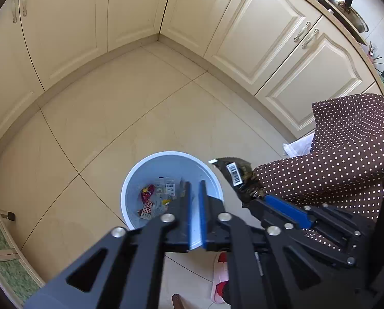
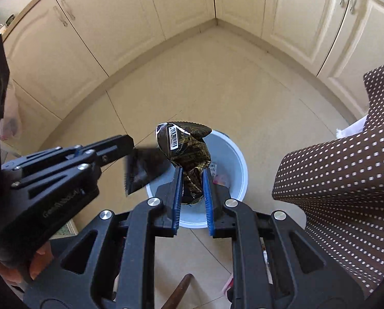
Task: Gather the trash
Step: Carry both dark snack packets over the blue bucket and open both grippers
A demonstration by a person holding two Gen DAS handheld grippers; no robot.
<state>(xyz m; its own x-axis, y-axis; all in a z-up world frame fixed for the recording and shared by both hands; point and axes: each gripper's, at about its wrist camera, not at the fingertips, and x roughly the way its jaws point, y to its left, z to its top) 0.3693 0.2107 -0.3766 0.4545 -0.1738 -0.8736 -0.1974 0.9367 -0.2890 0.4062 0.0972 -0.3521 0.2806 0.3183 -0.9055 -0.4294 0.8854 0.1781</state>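
Note:
A round white bin (image 1: 130, 180) (image 2: 241, 164) stands on the tiled floor with several wrappers (image 1: 150, 200) lying in its bottom. My left gripper (image 1: 195, 188) (image 2: 127, 145) hangs over the bin with its jaws a narrow gap apart. Only the bin's inside shows through that gap. In the right wrist view a blurred flat black packet (image 2: 143, 172) is just off the left gripper's tips, above the bin's left edge. My right gripper (image 2: 191, 171) (image 1: 251, 198) is shut on a crumpled black and gold wrapper (image 2: 186, 141) (image 1: 234, 173) with a barcode, above the bin.
Cream cabinet doors (image 1: 264, 25) (image 2: 114, 25) line the corner behind the bin. A brown dotted cloth (image 1: 346, 154) (image 2: 346, 180) hangs at the right, with a white cloth (image 1: 297, 146) under it. A green mat (image 1: 4, 247) lies at the lower left. A pink slipper (image 1: 221, 278) is near my feet.

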